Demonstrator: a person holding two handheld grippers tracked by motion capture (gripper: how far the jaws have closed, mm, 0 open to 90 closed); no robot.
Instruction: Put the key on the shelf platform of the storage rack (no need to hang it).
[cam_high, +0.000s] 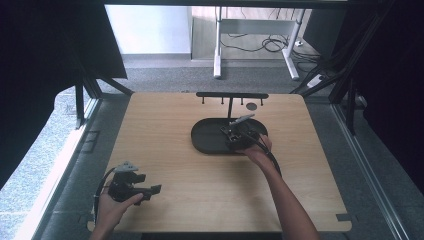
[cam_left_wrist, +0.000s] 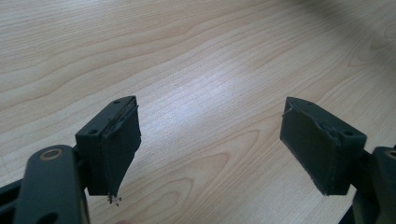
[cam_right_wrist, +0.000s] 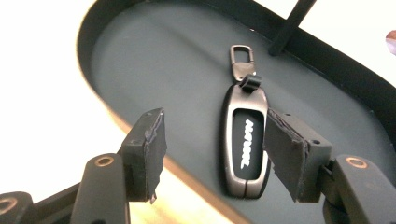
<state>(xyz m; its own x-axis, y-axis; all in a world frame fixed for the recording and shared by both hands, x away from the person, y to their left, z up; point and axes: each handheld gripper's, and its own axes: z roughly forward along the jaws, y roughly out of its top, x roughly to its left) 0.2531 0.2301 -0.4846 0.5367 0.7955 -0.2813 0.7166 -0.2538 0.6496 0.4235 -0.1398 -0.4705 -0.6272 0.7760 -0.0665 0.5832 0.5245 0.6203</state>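
Observation:
A dark metal key fob (cam_right_wrist: 246, 140) with a clip at its far end lies flat in a black oval tray (cam_right_wrist: 159, 60). My right gripper (cam_right_wrist: 215, 119) is open just over the tray's near rim, and the fob lies between the jaws, close to the right one. The high view shows this gripper (cam_high: 232, 134) over the right half of the tray (cam_high: 205, 139). My left gripper (cam_high: 155, 189) is held at the table's front left, pointing right. Its jaws are open over bare wood with nothing between them (cam_left_wrist: 210, 102).
A black T-shaped rack (cam_high: 231, 95) with small hooks rises on a thin post (cam_right_wrist: 287, 25) from the tray's far side. The wooden table (cam_high: 170, 120) has bare room left of the tray and along the front. Dark frame struts stand at both sides.

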